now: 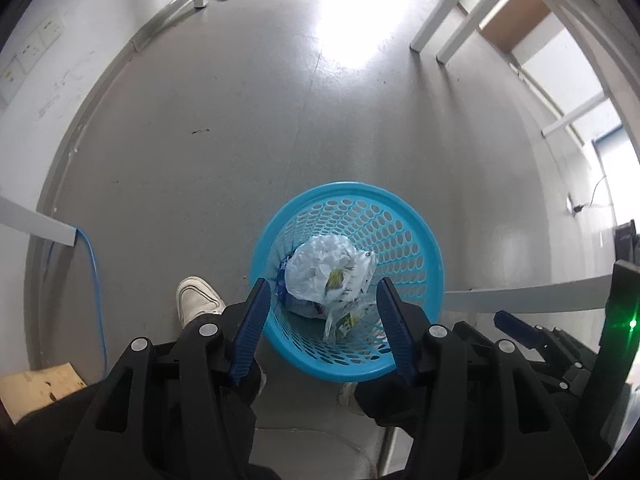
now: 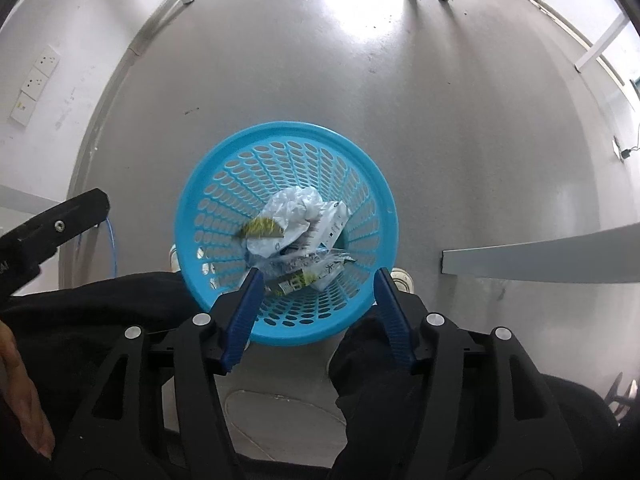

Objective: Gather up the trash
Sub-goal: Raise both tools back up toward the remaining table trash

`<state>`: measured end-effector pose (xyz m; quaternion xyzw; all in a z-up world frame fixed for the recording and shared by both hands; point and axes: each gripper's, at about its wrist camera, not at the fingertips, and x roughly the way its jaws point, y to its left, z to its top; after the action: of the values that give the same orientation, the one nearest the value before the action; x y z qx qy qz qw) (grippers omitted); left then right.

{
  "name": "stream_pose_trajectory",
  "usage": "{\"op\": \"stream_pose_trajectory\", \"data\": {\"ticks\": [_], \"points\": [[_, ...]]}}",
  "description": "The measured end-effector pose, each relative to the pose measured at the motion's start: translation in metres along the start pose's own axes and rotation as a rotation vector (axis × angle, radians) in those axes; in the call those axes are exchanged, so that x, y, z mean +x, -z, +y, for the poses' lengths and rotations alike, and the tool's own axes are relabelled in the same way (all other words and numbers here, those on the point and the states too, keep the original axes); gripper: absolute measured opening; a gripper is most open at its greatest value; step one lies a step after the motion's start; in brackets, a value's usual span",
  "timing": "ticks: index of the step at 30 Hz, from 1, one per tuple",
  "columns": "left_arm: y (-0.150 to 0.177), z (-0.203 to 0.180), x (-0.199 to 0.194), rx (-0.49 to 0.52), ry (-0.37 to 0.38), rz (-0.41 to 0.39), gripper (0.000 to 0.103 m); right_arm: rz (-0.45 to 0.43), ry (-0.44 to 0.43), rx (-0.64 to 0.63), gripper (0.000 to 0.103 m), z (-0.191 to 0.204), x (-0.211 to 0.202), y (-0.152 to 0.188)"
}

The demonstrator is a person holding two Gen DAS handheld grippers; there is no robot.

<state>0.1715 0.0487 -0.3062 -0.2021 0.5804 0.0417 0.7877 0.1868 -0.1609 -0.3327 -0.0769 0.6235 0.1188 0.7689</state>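
A blue perforated waste basket (image 1: 404, 216) stands on the grey floor below both grippers; it also shows in the right wrist view (image 2: 224, 184). Inside lie a crumpled white plastic bag (image 1: 320, 268) and clear wrappers with yellow-green print (image 1: 346, 320); in the right wrist view the bag (image 2: 292, 216) and wrappers (image 2: 304, 276) lie in the basket's bottom. My left gripper (image 1: 324, 292) is open and empty above the basket. My right gripper (image 2: 318, 280) is open and empty above the basket. The right gripper's finger (image 1: 516, 326) shows at the right of the left wrist view.
The person's white shoe (image 1: 196, 300) and dark trouser legs stand beside the basket. White table legs (image 1: 436, 24) are at the far right. A blue cable (image 1: 94, 280) runs along the left wall. A cardboard piece (image 1: 36, 390) lies at lower left. A white table edge (image 2: 540, 258) is at right.
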Motion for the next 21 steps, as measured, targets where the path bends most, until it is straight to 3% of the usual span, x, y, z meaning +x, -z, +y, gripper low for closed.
{"op": "stream_pose_trajectory", "data": {"ticks": [3,7,17,21], "points": [[0.006,0.011,-0.012,-0.054,0.014,-0.024,0.055,-0.061,0.016,-0.032,0.063,0.009,-0.018,0.005],[0.014,0.013,-0.030,-0.063,-0.006,-0.096,0.058,-0.106,0.009,-0.071,0.065,0.015,-0.036,0.015],[0.039,-0.011,-0.077,0.085,-0.109,-0.269,0.069,-0.182,-0.075,-0.091,0.074,0.012,-0.083,0.042],[0.049,-0.013,-0.092,0.112,-0.108,-0.306,0.074,-0.226,-0.143,-0.067,0.074,0.003,-0.106,0.056]]}}
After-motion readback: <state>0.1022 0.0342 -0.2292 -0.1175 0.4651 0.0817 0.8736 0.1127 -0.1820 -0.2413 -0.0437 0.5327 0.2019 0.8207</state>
